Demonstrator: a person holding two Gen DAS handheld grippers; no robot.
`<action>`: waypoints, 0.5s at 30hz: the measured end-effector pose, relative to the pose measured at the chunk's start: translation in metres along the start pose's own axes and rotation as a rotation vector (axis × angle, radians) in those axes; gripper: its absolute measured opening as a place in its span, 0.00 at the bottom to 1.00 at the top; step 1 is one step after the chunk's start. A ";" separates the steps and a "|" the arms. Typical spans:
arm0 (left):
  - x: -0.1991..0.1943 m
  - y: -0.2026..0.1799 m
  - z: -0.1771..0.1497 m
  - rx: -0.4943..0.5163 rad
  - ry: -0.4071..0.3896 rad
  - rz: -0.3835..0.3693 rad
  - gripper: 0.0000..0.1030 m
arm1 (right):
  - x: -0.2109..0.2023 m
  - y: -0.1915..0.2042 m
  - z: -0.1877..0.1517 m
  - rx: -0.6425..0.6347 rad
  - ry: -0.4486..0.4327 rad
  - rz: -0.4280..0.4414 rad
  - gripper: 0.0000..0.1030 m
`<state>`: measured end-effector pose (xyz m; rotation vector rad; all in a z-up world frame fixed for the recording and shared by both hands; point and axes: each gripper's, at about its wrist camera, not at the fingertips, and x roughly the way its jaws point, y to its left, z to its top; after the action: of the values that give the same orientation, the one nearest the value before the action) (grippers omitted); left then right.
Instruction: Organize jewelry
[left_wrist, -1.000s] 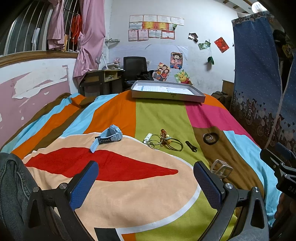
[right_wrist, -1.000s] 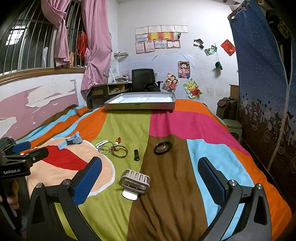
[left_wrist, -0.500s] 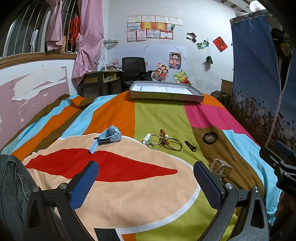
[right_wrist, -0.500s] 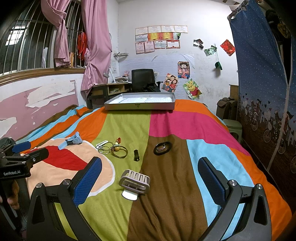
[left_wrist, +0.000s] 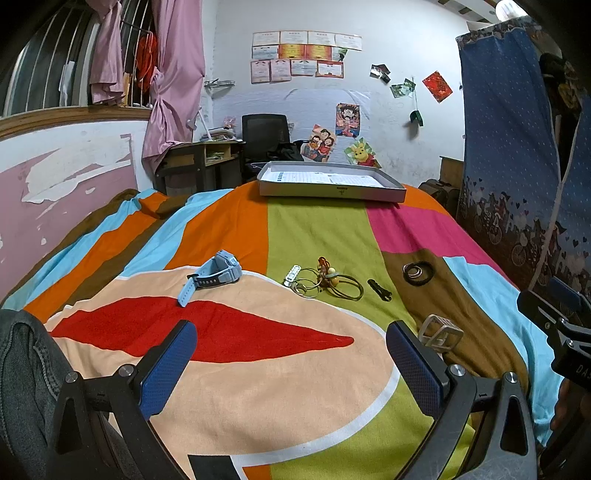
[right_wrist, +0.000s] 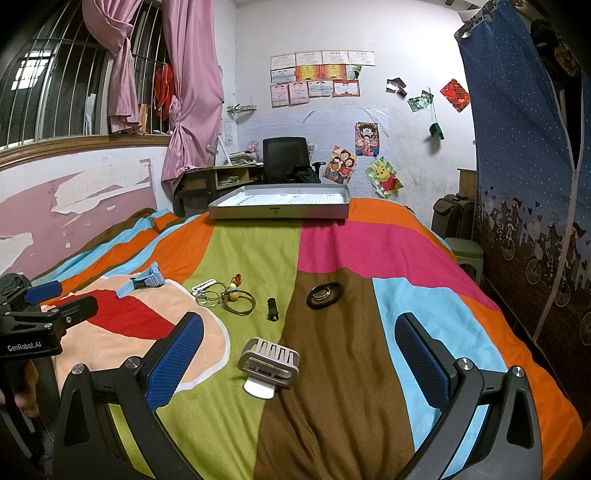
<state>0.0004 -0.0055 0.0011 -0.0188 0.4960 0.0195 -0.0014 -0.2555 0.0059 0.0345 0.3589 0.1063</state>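
Both my grippers are spread wide, nothing held: right gripper (right_wrist: 299, 362), left gripper (left_wrist: 288, 365), hovering low over the striped bedspread (right_wrist: 332, 424).

Nearest, at 12 o'clock from my right gripper: grey slotted plastic hair clip (right_wrist: 268, 363) with a metal tab. Rigid, light; I'd pinch across the narrow frame.

Further, also 12: small black ribbed clip (right_wrist: 272, 308), tiny, could slip; take it across the middle.

At 11: tangle of thin metal hoops and hair ties with beads (right_wrist: 225, 295). Soft, floppy, probably lifts as a clump; take one loop edge.

At 1: black ring with metal rings inside (right_wrist: 324, 294); flat, the inner ones may drop out.

At 10: light blue watch (right_wrist: 142, 283), rubbery strap, heaviest piece; grip the case.

Far end, 12: shallow grey cardboard tray (right_wrist: 277, 212), likely the destination. Nothing sorted yet, I judge.
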 end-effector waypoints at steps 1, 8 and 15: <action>0.000 0.000 0.000 0.000 0.000 0.000 1.00 | 0.000 0.000 0.000 0.000 0.000 -0.001 0.99; 0.000 -0.001 0.001 -0.002 0.002 0.001 1.00 | 0.000 0.000 0.000 0.000 0.000 0.000 0.99; 0.000 -0.003 0.000 0.001 0.001 0.001 1.00 | 0.000 0.000 0.000 0.000 0.000 0.001 0.99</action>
<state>0.0004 -0.0085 0.0011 -0.0178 0.4966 0.0202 -0.0013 -0.2557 0.0057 0.0350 0.3588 0.1069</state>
